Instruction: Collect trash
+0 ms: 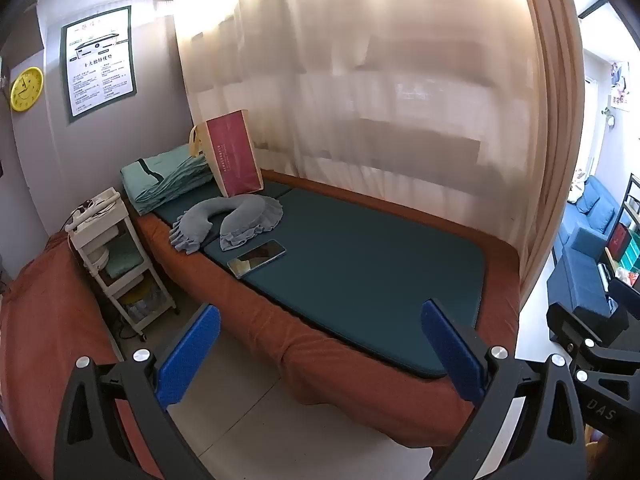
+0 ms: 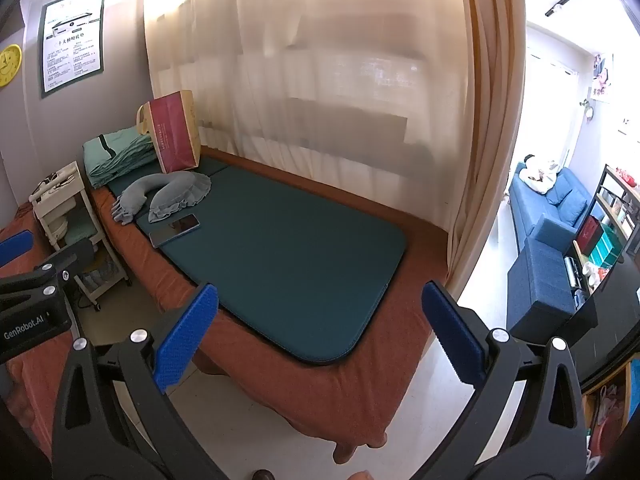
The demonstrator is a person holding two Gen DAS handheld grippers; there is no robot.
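Frankly, trash: cannot tell which item is counting as trash; the nearest candidate is a paper bag (image 1: 234, 156).
Paper bag: standing upright at the far end of the bed (image 1: 280, 332), long axis vertical, leaning slightly, its red face turning toward the cameras, its handles hanging on its left side.
Bed: lying lengthwise away from the tongs, wearing an orange sheet under a dark green mat (image 1: 360, 272).
On the mat: a grey neck pillow (image 1: 232, 220) is lying just before the bag; a phone (image 1: 257, 259) is lying flat just beside the pillow, its long axis running diagonally, the screen reflecting light.
Folded blanket (image 1: 168, 180): sitting left of the bag, touching it or nearly so.
Around: a white cart (image 1: 116, 264) is standing in the gap left of the bed; a sheer curtain (image 1: 360, 80) is hanging along the bed's far side; a blue sofa (image 2: 552, 220) is showing beyond it.
In the way: the whole mat is lying between tongs and bag.
Left tongs (image 1: 320, 310): gaping fully wide, holding nothing, hovering over the foot of the bed.
Right tongs (image 2: 320, 291): gaping equally wide, gripping nothing, hovering just beside the left.
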